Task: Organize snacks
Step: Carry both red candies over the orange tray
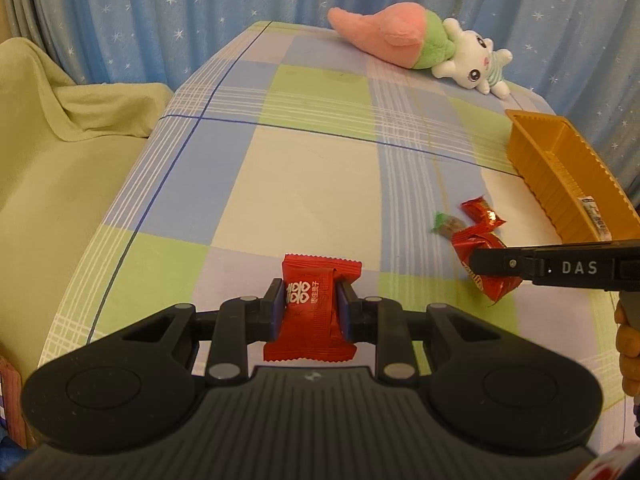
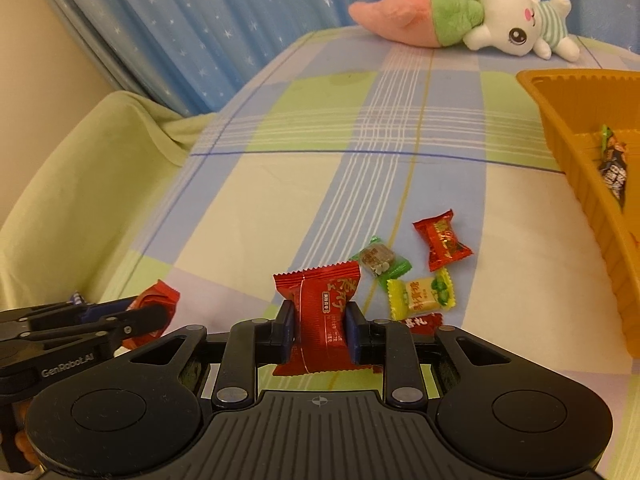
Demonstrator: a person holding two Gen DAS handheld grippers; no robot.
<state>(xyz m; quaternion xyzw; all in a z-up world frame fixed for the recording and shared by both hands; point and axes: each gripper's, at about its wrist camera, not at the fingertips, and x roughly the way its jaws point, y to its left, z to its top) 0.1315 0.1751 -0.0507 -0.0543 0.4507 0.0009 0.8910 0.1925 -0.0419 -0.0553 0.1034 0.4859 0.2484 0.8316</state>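
My left gripper (image 1: 311, 306) is shut on a red snack packet (image 1: 310, 312) with white characters, held above the checked bedcover. My right gripper (image 2: 319, 330) is shut on another red snack packet (image 2: 320, 320) with gold writing. Loose on the cover ahead of the right gripper lie a red candy (image 2: 440, 240), a green-wrapped candy (image 2: 378, 260), a yellow candy (image 2: 422, 294) and a red piece (image 2: 424, 322) partly hidden by the gripper. The orange tray (image 2: 568, 132) at the right holds a dark wrapped snack (image 2: 612, 168). The tray also shows in the left wrist view (image 1: 560, 168).
A pink, green and white plush toy (image 2: 480, 16) lies at the far end of the bed. A pale green blanket (image 1: 60, 152) covers a seat to the left. A blue starred curtain (image 1: 200, 12) hangs behind. The right gripper (image 1: 560, 270) reaches in beside the left.
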